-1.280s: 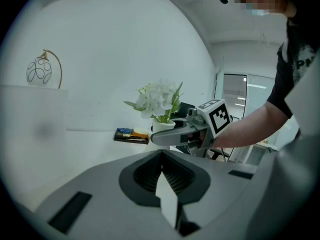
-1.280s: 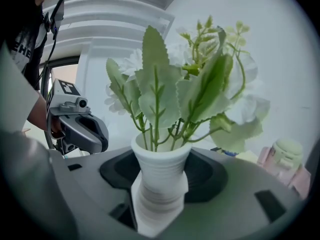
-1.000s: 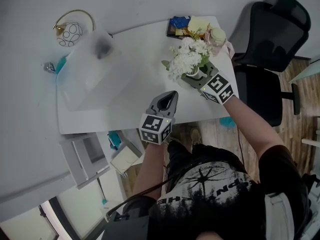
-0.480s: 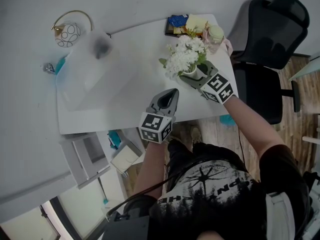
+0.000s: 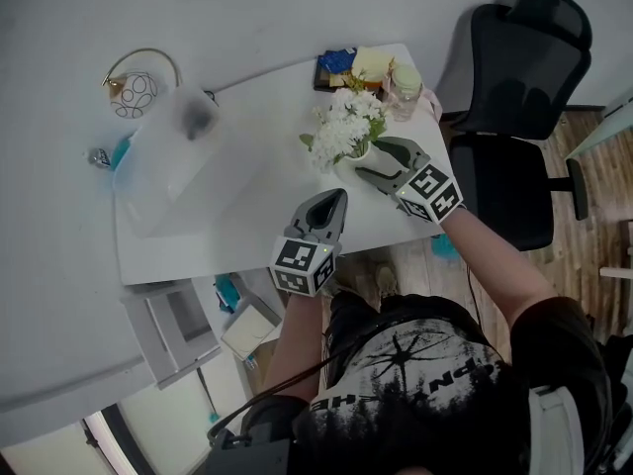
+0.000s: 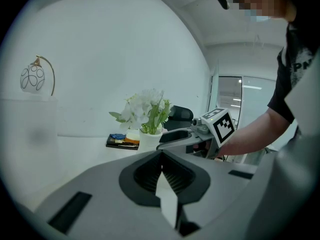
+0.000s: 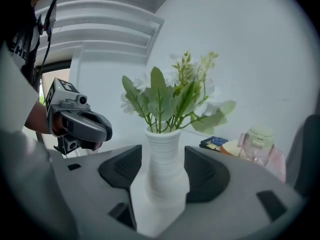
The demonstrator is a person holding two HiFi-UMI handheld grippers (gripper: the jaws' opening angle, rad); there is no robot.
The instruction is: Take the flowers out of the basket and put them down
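Right hand-held gripper (image 7: 161, 176), jaws just opened, straddles white vase (image 7: 162, 149).

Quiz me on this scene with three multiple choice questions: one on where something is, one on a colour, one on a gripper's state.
1. Where does the vase stand?
A. Between the right gripper's jaws
B. On the chair
C. On the floor

2. What colour are the flowers?
A. Red
B. White
C. Yellow

3. How do the left gripper's jaws stand?
A. Wide apart
B. Together
C. Clamped on a cup

Answers:
1 A: the right gripper view shows the vase between the jaws, which have just been opening and stand off it on either side.
2 B: the head view shows white blooms above green leaves.
3 B: the left gripper view shows the jaws meeting with nothing held.
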